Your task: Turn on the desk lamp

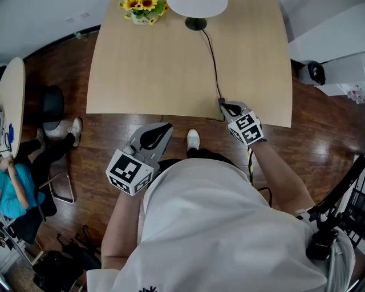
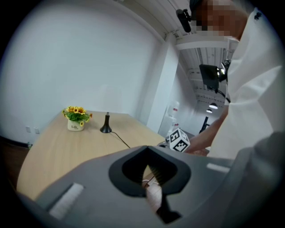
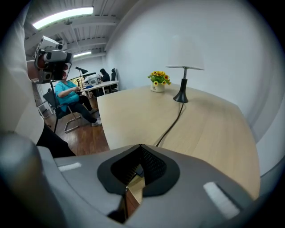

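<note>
Okay, I see right gripper (image 1: pixel 223 104) tilted down at the cord (image 1: pixel 214 63), jaws closed; left gripper (image 1: pixel 168 127) off-table, closed, empty.

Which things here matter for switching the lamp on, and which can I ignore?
For the job:
- desk lamp
- its cord
- right gripper, shut at the cord's near end

Just lying about:
- sunflower pot
- left gripper, off the table
- seated person

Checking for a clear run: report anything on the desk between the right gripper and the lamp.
Nothing visible blocks it. Only the cord runs over bare desk from the right gripper to the desk lamp; the flower pot stands off to the left.
</note>
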